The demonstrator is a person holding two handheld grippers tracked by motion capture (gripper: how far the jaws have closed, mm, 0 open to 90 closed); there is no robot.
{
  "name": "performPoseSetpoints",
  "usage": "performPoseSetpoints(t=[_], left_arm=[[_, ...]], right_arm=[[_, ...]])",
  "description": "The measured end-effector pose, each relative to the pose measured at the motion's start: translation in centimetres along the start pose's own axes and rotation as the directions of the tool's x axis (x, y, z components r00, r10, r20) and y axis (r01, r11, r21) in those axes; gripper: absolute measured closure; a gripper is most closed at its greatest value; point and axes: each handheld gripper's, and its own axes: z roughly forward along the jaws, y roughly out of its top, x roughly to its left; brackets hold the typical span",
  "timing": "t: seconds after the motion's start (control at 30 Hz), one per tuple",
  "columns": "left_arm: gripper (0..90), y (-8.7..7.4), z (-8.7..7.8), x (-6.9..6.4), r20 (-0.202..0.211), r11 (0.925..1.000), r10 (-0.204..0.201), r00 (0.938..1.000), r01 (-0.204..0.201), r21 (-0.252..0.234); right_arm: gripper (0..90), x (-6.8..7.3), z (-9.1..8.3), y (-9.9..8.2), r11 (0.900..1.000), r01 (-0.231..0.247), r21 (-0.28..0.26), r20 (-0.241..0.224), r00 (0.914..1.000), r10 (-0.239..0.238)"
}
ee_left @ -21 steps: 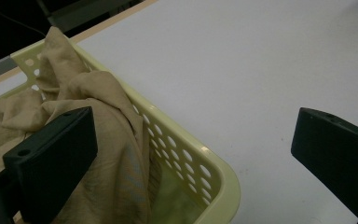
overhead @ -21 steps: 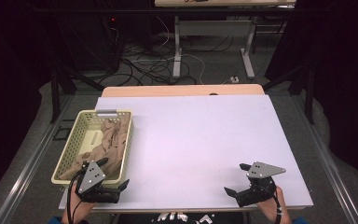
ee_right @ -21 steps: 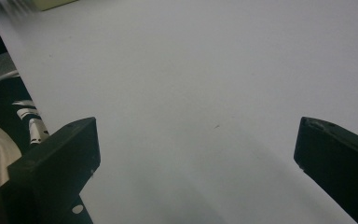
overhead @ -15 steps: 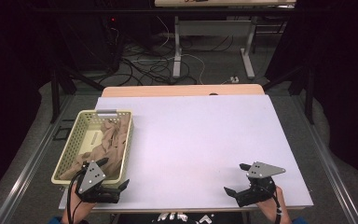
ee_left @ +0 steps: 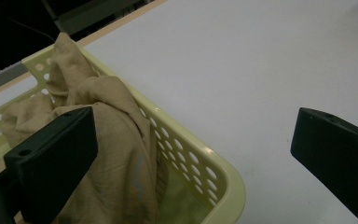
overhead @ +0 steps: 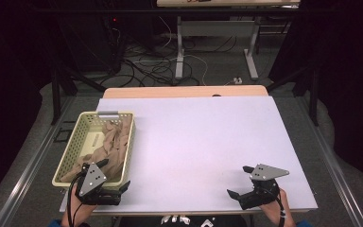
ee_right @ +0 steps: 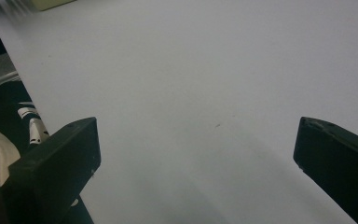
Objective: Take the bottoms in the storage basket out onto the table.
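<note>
A pale yellow perforated basket (overhead: 73, 142) stands at the table's left and holds a crumpled tan cloth (overhead: 114, 138). My left gripper (overhead: 115, 174) is open at the basket's near right corner. In the left gripper view its jaws straddle the basket rim (ee_left: 206, 157): the left jaw hangs over the tan cloth (ee_left: 116, 140) and the right jaw over the bare table. My left gripper (ee_left: 191, 125) holds nothing. My right gripper (overhead: 239, 181) rests open near the front right edge, and in the right gripper view it (ee_right: 196, 135) has only bare table between its jaws.
The white table top (overhead: 203, 137) stretches between the two grippers, with a wooden strip (overhead: 184, 91) along its far edge. Beyond it the floor holds cables and desk legs (overhead: 179, 47). A blurred corner of the basket (ee_right: 51, 3) is at the right gripper view's top left.
</note>
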Motion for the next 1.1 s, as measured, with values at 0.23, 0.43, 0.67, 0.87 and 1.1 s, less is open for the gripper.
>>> performPoseSetpoints(t=[0.23, 0.43, 0.67, 0.87, 1.1], left_arm=[[0.5, 0.2, -0.2, 0.3, -0.006, 0.9999, 0.004, 1.0, -0.004, 0.013], [0.4, 0.3, -0.2, 0.8, -0.014, 0.9996, 0.009, 0.9999, -0.008, 0.028], [0.2, 0.5, -0.5, 1.5, -0.023, 0.9996, -0.013, 0.9996, 0.014, 0.025], [0.2, 0.6, -0.7, 2.3, -0.04, 0.9991, 0.0, 0.9992, 0.002, 0.042], [0.2, 1.0, -0.7, 3.1, -0.037, 0.9977, 0.009, 0.9993, -0.007, 0.068]], right_arm=[[0.2, 0.0, 0.0, 0.0, 1.0, 0.003, -0.007, 0.008, 1.0, -0.003], [0.2, -0.1, 0.2, -0.1, 1.0, -0.003, -0.008, 0.0, 1.0, 0.003], [0.2, 0.0, 0.2, -0.1, 1.0, -0.004, -0.006, 0.0, 1.0, 0.004], [0.2, 0.0, 0.2, 0.0, 1.0, -0.002, 0.002, -0.002, 1.0, 0.002], [0.2, 0.0, 0.1, 0.0, 0.9999, -0.005, 0.015, -0.005, 1.0, 0.005]])
